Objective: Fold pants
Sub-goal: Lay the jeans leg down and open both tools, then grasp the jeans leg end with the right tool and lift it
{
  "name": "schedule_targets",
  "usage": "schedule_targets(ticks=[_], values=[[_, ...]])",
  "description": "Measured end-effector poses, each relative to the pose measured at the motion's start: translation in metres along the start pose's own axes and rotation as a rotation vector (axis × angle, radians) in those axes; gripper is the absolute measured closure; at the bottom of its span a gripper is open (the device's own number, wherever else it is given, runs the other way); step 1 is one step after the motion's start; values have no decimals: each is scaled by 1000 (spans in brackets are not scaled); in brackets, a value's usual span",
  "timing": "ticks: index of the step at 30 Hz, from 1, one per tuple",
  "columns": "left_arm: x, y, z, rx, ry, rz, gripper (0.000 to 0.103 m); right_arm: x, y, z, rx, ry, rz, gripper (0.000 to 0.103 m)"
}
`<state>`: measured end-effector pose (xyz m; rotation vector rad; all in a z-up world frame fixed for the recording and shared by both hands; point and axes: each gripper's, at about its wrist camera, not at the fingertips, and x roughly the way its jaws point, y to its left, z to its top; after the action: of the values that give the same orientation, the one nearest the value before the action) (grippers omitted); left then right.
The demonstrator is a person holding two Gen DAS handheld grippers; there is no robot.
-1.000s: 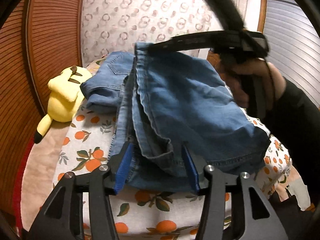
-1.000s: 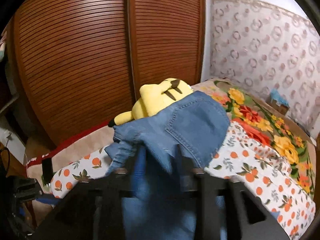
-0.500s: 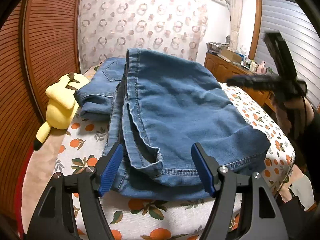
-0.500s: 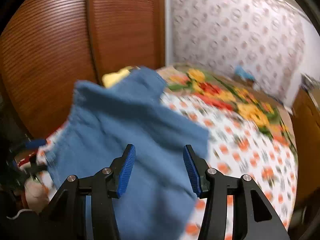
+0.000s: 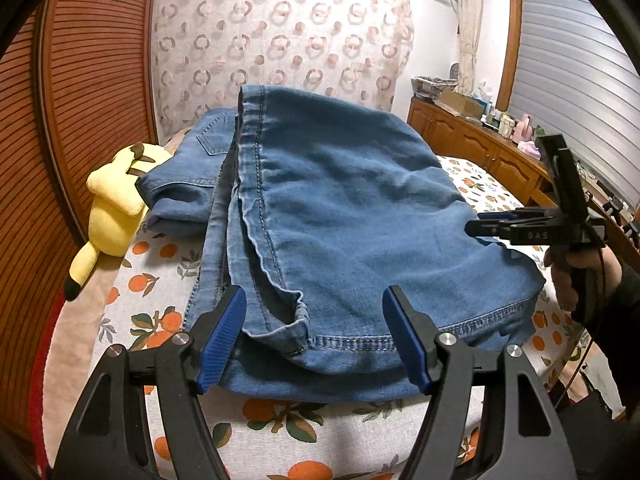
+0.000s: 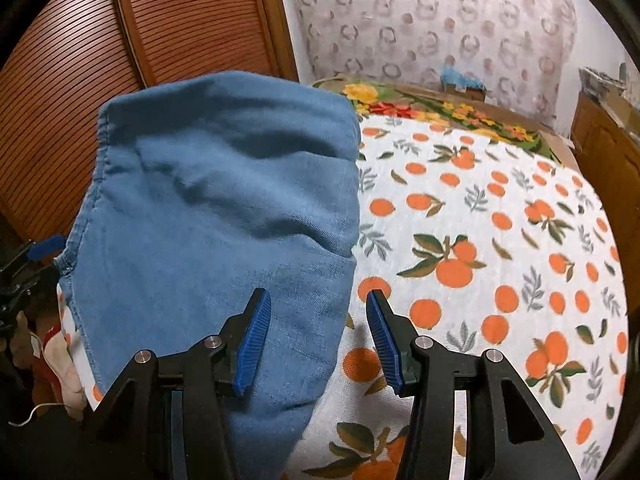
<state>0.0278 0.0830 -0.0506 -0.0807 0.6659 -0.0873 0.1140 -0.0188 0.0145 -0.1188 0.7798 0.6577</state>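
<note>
The blue jeans [image 5: 340, 220] lie folded in layers on the bed, hem end toward me, waist and back pocket at the far left. My left gripper [image 5: 314, 320] stands open at the hem; the cloth lies between its blue pads [image 5: 224, 332] without being pressed. My right gripper [image 6: 318, 320] is open over the right edge of the jeans [image 6: 220, 220], one pad above denim, the other above the bedspread. In the left wrist view the right gripper [image 5: 478, 226] hovers at the jeans' right side, held by a hand [image 5: 568, 276].
A yellow plush toy [image 5: 116, 208] lies beside the jeans at the left. The orange-print bedspread [image 6: 480, 240] stretches to the right, with a floral blanket [image 6: 420, 108] behind. A slatted wooden wardrobe [image 5: 80, 100] stands left; a cluttered wooden dresser [image 5: 480, 148] stands right.
Both grippers let go of the jeans and their jaws widened. The right gripper swung from the far end down to the jeans' right side, and the top layer now lies flat.
</note>
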Motion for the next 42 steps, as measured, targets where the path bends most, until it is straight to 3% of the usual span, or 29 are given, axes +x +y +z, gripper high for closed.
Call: schedule_targets(ticks=[7,15,16,18,19,21,29,33,38,42], values=[[2,0,0,1,8,4,31,20,-14,2,50,15,73,51],[3,-1,2,2,8,7,31,32,-13,6,29,4,88,51],[4,-1,2,2,8,7,31,32,-13,5,25,3,92,55],[4,-1,2,1,8,7,31,30,-15,4,21,-5,129,83],[4,-1,2,1,8,7,31,28,-15,4,19,-15,138,91],[3,-1,3,3,8,7,31,19,-18,4,15,-49,157,96],[0,-7,15,26,-16,5,31,-54,-33,14,-22,-207,60,97],[3,-18,22,48,-23,-11,31,-98,-70,13,5,-240,-32,97],[12,-36,32,86,-22,-46,31,-120,-128,-6,73,-193,-166,97],[24,-59,41,121,-13,-78,31,-103,-164,-31,116,-122,-186,96]])
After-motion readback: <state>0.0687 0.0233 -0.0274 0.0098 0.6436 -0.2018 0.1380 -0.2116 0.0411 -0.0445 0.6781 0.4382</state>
